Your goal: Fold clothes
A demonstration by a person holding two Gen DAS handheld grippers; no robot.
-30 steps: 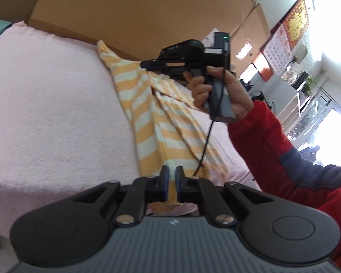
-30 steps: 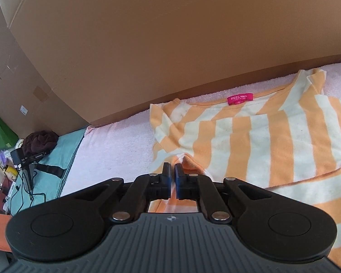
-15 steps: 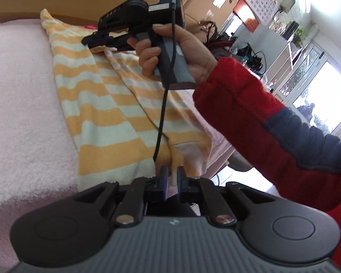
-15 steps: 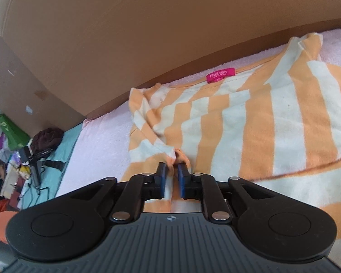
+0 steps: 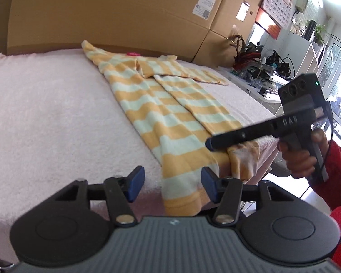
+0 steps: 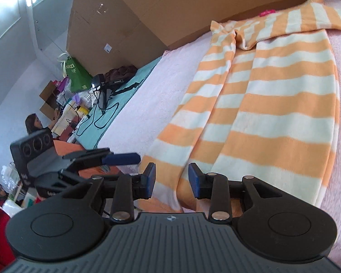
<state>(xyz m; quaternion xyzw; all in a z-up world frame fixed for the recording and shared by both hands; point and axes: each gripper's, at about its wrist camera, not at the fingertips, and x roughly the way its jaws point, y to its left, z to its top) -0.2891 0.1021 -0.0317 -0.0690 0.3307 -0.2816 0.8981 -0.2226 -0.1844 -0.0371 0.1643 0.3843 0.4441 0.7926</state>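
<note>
Jaws of the left gripper [image 5: 172, 185] are opening, standing apart over the near edge of the bed with nothing pressed between the blue pads; the hem of the striped shirt [image 5: 170, 122] is hanging just beyond the right pad. Jaws of the right gripper [image 6: 171, 180] are opening too, parted above the shirt's near hem, with fabric lying under the gap but not clamped.

Outward from there, the orange-and-white shirt is lying flat on the pink blanket [image 5: 45, 113], running from the near edge toward the far cardboard boxes [image 5: 125, 11], with both sleeves folded in over the body and a pink neck label [image 6: 266, 12] at the far end. In the left wrist view, a hand [image 5: 302, 157] in a red sleeve [image 5: 338, 173] is holding the right gripper at the right, its fingers reaching over the shirt's near right corner. In the right wrist view, the left gripper is showing at the near left, beside the bed edge. Farther left, a teal cloth [image 6: 125, 95] is carrying cables and a dark bundle.
</note>
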